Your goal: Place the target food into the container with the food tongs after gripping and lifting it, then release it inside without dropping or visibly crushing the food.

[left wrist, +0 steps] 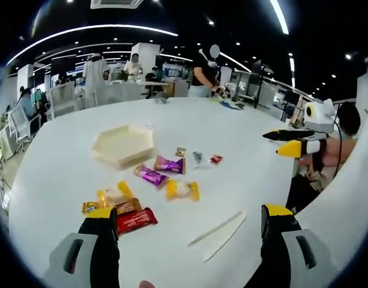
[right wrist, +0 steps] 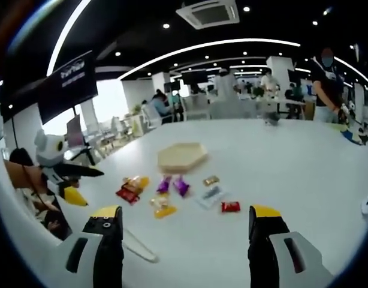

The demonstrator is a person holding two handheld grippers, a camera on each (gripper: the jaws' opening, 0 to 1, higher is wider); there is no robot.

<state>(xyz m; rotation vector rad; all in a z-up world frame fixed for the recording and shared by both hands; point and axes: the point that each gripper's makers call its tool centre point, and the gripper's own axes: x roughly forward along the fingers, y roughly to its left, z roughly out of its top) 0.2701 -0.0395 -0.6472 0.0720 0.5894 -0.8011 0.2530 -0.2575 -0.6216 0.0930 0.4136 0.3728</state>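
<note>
Sweets lie scattered on the white tabletop (left wrist: 232,120), loose and well spread, so a single one can be pinched without dragging a neighbour. Nearest the left tongs (left wrist: 190,225) sits a red packet (left wrist: 136,220), touching an orange-and-yellow cluster (left wrist: 112,198). Past them come a yellow-wrapped sweet (left wrist: 183,189), two purple sweets (left wrist: 151,175) (left wrist: 170,164), and small pieces, one red (left wrist: 216,159). Which of these is the target I cannot tell.

Beyond the sweets stands the hexagonal tray (left wrist: 121,145), pale and shallow, apart from every wrapper and with nothing visible in it; it looks to be the container, set just behind the food to keep the carry short.

White food tongs (left wrist: 219,235) lie flat on the tabletop between the left jaws, untouched. Judging by that, the task is at its start: the tool must be picked up before any sweet is lifted.

Left tongs stand wide and hold nothing, both jaws above the tabletop. Right tongs (right wrist: 184,219) are likewise spread wide and empty, facing the same spread from another side, with the tray (right wrist: 182,156) behind the sweets and the tool (right wrist: 139,249) near the left jaw.

Wrappers look slick and crinkly, so a light, centred pinch seems wise.
</note>
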